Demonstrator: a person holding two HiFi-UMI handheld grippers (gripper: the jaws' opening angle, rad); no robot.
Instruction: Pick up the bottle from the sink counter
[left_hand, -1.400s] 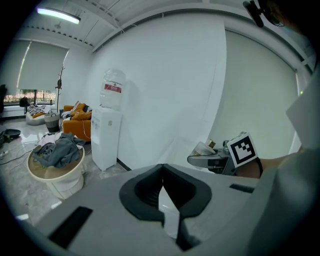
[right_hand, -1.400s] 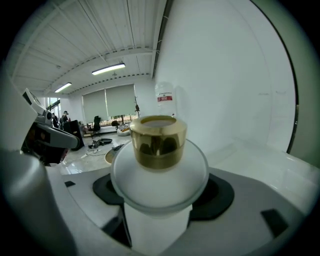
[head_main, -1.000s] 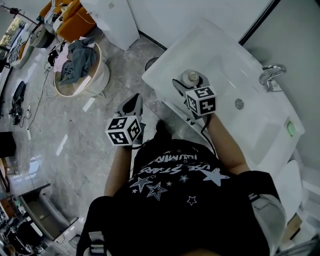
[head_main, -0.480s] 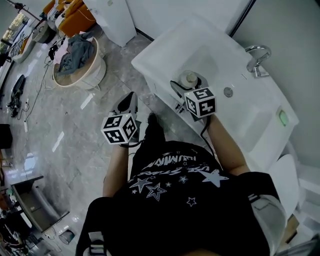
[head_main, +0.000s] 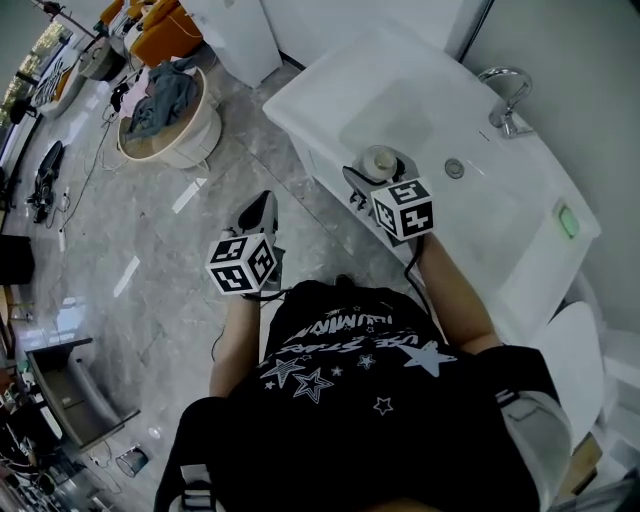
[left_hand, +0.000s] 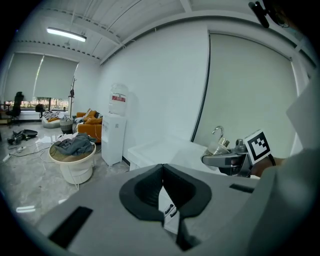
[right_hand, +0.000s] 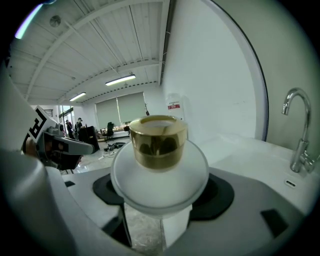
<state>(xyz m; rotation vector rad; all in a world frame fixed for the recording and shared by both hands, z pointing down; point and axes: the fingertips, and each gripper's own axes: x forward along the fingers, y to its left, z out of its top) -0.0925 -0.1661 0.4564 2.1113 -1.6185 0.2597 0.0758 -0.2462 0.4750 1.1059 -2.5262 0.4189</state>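
Note:
A white bottle with a gold cap (right_hand: 159, 150) fills the right gripper view, held between the jaws of my right gripper (right_hand: 159, 197), which is shut on it. In the head view the bottle (head_main: 379, 161) shows at the tip of the right gripper (head_main: 378, 172), over the front part of the white sink counter (head_main: 400, 90). My left gripper (head_main: 258, 212) hangs over the floor to the left of the counter. Its jaws meet with nothing between them (left_hand: 162, 187). The right gripper with the bottle (left_hand: 227, 159) also shows at the right of the left gripper view.
A chrome tap (head_main: 503, 95) stands at the back of the sink basin, a drain (head_main: 454, 168) near it. A green item (head_main: 568, 220) lies on the counter's right end. A round basket of clothes (head_main: 165, 115) and a water dispenser (left_hand: 116, 127) stand on the marble floor at left.
The view has shifted slightly, so the sink and floor sit a little differently in frame. The right gripper stays closed on the bottle over the counter. The left gripper has hardly moved.

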